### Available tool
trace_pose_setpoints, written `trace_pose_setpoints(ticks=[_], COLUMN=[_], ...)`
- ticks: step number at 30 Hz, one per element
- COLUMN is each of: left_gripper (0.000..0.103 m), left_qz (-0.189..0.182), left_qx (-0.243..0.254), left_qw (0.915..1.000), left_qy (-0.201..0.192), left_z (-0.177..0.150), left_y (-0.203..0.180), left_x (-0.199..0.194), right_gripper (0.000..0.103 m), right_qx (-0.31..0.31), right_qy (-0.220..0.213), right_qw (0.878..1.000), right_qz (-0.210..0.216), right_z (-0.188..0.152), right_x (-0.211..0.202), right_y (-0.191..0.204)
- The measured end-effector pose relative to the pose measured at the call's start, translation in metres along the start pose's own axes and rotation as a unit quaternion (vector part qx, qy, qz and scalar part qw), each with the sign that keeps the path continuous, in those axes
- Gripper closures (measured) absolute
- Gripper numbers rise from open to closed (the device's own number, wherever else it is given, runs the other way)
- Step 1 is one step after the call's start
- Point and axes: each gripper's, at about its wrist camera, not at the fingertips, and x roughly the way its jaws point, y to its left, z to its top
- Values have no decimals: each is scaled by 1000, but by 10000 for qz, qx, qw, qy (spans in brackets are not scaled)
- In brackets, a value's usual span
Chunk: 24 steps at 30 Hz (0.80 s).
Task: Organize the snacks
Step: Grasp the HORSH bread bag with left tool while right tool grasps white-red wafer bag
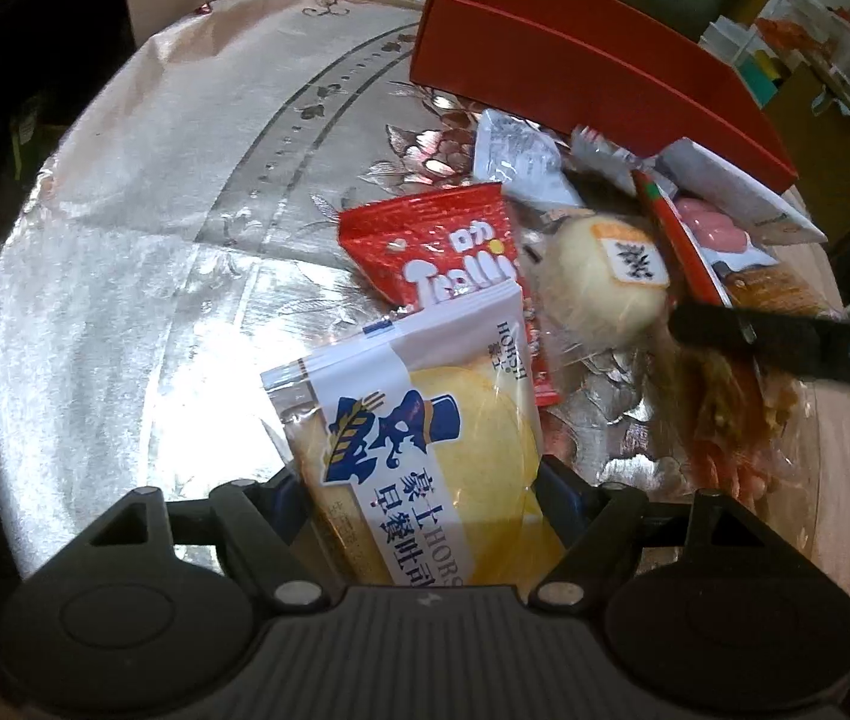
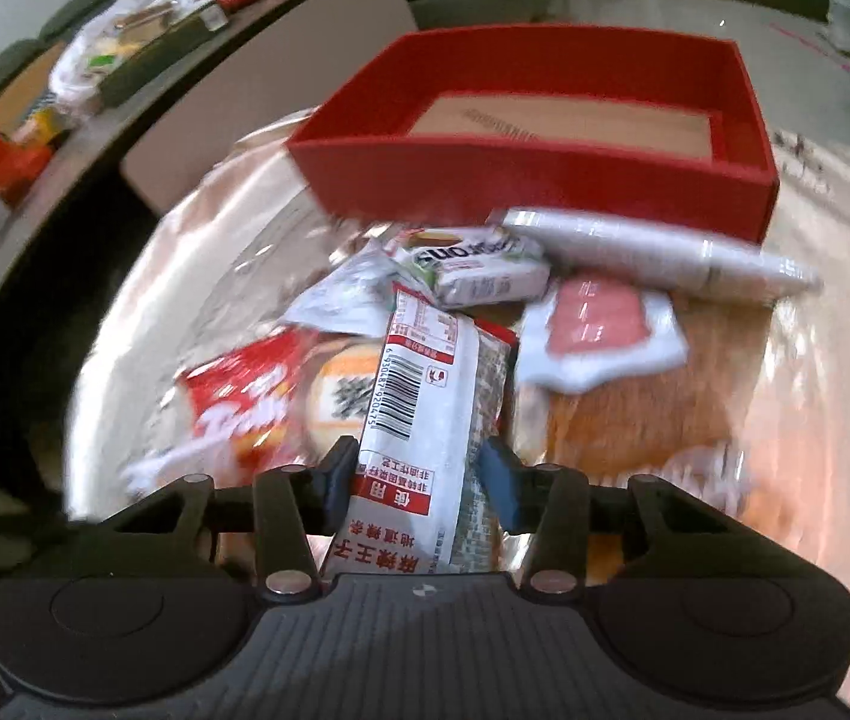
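While both packets sit low between our fingers, left gripper (image 1: 419, 495) clamping the bread packet (image 1: 425, 456), right gripper (image 2: 419, 474) pinching the spicy-strip packet (image 2: 425, 420), slick wrappers may slip short of the red box (image 2: 544, 120) at the bench's far edge.

a round table (image 1: 143, 192) wears a shiny silver cloth with a flower pattern, glaring under the light. off to one side a dark counter (image 2: 125, 90) is piled with plastic bags and clutter. pale floor (image 2: 796, 60) beyond, shelves (image 1: 832, 12) at the far edge, blurred.
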Motion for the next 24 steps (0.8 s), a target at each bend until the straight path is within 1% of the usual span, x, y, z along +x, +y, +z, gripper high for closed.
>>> trace_pose_setpoints(ticks=[3,5,7,9,11,16,19,21,22,24], left_gripper=[33,33,33,32,30,18,16,16,18,28], left_qz=[7,8,36,82,136,394,559,566,559,437], left_qx=[128,145,242,317,351,662,795,676,459,124], left_qw=[9999,9999,9997,9995,9993,9970,9952,9961,9974,9989], left_qy=[11,62,46,53,-37,-102,-100,-94,-62,-106], left_z=[-1,-3,-5,-7,-11,-22,-28,-30,-30,-31], left_y=[-2,-2,-4,-6,-10,-25,-31,-27,-22,-12], left_x=[0,2,1,2,1,7,9,6,4,-3], right_gripper=[54,58,58,55,49,37,36,39,42,46], right_qx=[171,218,181,35,-109,-293,-462,-483,-497,-580], right_qy=[-90,-22,102,169,132,73,43,44,68,97], right_qw=[9997,9995,9996,9998,9999,9995,9989,9988,9987,9981], right_qz=[174,230,198,125,21,-18,-43,-86,-127,-194], right_z=[-23,-35,-44,-47,-45,-41,-41,-40,-40,-41], right_x=[-19,-22,-18,-15,-13,2,12,10,10,9], right_y=[3,2,2,7,10,10,11,13,14,16])
